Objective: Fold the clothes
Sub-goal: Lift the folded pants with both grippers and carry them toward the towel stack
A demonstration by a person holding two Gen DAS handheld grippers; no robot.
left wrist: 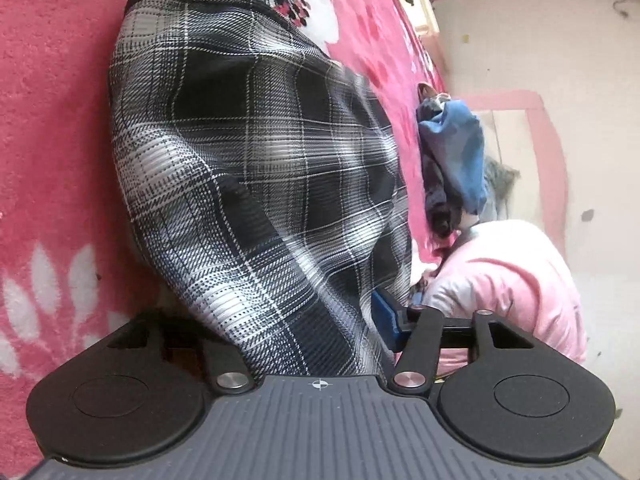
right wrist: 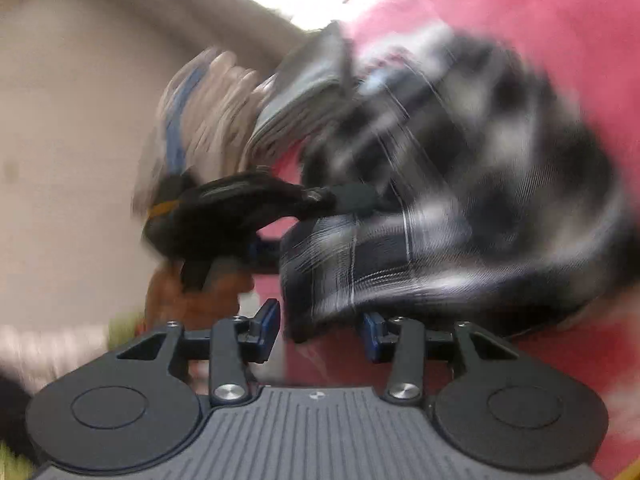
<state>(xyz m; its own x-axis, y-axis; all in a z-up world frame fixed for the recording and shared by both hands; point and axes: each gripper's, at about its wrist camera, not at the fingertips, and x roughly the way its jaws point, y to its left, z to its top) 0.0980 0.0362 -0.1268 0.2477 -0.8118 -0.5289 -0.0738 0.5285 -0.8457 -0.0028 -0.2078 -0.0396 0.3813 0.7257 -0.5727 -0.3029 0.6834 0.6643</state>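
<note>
Pink fleece blanket (left wrist: 52, 80), printed with white petals and a blue-centred flower, spread as the work surface and filling most of both views; black, grey and white plaid garment (left wrist: 248, 184), heaped on the blanket and draped forward over the left gripper (left wrist: 280, 332), hiding its left finger entirely and reaching down to the gripper body; the same plaid cloth appears in the right wrist view as a blurred mound on the pink blanket, its near edge hanging just ahead of the right gripper (right wrist: 322, 330); pale pink padded bundle (left wrist: 516, 288) lying at the right of the left wrist view, beside the plaid; blue and dark clothing (left wrist: 452, 152) crumpled near the blanket's far edge, well apart from the plaid; left gripper, only one blue pad (left wrist: 386, 312) visible at the cloth's edge, so whether it pinches the fabric cannot be told; right gripper, blue fingers (right wrist: 268, 322) standing apart with a clear gap, released, the plaid's hem above that gap and touching neither pad so far as the blur allows; left gripper also seen from the right wrist, a dark blurred shape against the plaid with a hand (right wrist: 192, 296) beneath it.
</note>
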